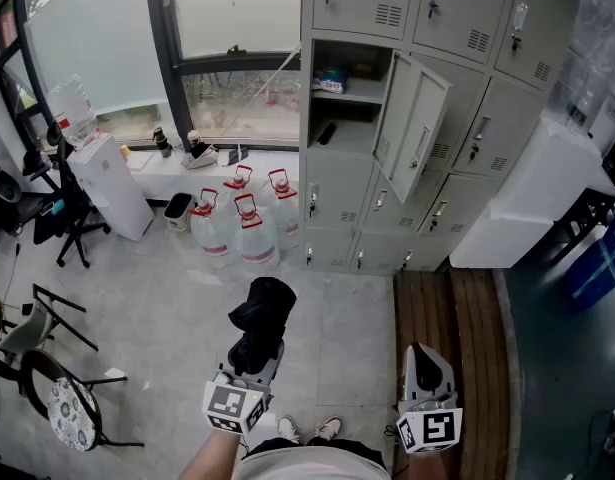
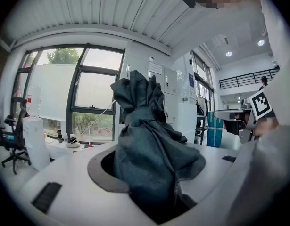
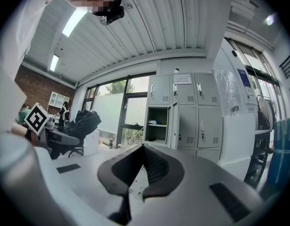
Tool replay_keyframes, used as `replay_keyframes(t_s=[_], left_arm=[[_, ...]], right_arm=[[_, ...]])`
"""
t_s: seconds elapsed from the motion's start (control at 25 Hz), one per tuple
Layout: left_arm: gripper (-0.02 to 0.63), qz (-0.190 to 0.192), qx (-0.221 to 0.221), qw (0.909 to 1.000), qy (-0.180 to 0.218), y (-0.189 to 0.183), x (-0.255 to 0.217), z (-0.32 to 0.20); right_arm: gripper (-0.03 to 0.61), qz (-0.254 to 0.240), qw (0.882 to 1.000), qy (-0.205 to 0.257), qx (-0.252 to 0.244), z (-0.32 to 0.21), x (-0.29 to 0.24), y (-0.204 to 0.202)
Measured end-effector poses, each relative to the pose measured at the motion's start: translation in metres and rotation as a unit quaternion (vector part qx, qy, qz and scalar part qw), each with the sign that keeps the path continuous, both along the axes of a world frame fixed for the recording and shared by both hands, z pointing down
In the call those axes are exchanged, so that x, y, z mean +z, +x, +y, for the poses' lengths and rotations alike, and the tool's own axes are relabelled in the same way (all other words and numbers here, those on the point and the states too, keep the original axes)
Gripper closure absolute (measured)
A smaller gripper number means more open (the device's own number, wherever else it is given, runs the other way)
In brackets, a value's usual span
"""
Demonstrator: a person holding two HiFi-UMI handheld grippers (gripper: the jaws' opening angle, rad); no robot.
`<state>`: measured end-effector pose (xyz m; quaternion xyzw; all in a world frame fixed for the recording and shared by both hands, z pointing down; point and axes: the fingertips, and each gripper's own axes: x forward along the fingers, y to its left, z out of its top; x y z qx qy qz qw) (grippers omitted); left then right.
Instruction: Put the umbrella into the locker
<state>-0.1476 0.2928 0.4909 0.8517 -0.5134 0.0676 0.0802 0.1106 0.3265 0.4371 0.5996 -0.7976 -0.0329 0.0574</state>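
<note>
Step in hand looks like the carry. Left gripper (image 1: 251, 366) clamps the 1 folded umbrella (image 1: 263, 313) over mid-floor, well short of the lockers. Right gripper (image 1: 427, 370) is closed and empty. Next: walk up, aim for the 1 open locker (image 1: 349, 103), and clear its door (image 1: 413, 123).

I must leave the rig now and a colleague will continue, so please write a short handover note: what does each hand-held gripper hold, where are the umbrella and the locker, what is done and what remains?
The left hand-held gripper is shut on the folded dark umbrella, which is held out in front of the person.
The right hand-held gripper is shut and empty.
The locker is ahead, across the floor. One compartment is open, its door swung to the right.
Done: umbrella picked up, door open.
Left: go up to the locker, put the umbrella into the open compartment, release it.
</note>
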Motion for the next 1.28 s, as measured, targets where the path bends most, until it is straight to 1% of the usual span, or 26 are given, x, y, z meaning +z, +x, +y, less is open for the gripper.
replay_keyframes(t_s=[0.16,0.36,0.6,0.76,0.92,1.04,1.12,1.2,1.28], left_arm=[[0.374,-0.003,0.001,1.0000,0.004,0.005,-0.001,0.002],[0.374,-0.001,0.003,1.0000,0.000,0.014,0.002,0.005],[0.374,0.003,-0.001,0.9999,0.010,0.036,0.005,0.004],[0.374,-0.003,0.000,0.9999,0.010,0.052,0.010,-0.008],[0.374,0.009,0.002,0.9999,0.004,0.064,0.018,-0.038],[0.374,0.014,0.006,0.9999,0.000,0.069,0.027,-0.071],[0.374,0.022,0.014,0.9996,-0.007,0.074,0.033,-0.094],[0.374,0.029,0.022,0.9993,-0.008,0.077,0.036,-0.120],[0.374,0.031,0.029,0.9991,-0.002,0.073,0.033,-0.151]], right_arm=[[0.563,-0.004,1.000,-0.004,-0.005,0.001,0.004,0.001],[0.563,-0.037,0.999,-0.025,-0.025,-0.004,0.013,0.005],[0.563,-0.027,0.999,-0.012,-0.042,-0.016,0.017,0.017],[0.563,-0.027,0.998,-0.017,-0.049,-0.027,0.023,0.025],[0.563,-0.024,0.998,-0.028,-0.052,-0.048,0.031,0.030],[0.563,-0.020,0.998,-0.034,-0.055,-0.073,0.038,0.030],[0.563,-0.015,0.998,-0.040,-0.047,-0.090,0.044,0.034],[0.563,-0.013,0.998,-0.049,-0.037,-0.115,0.049,0.039],[0.563,-0.010,0.998,-0.049,-0.033,-0.147,0.048,0.035]])
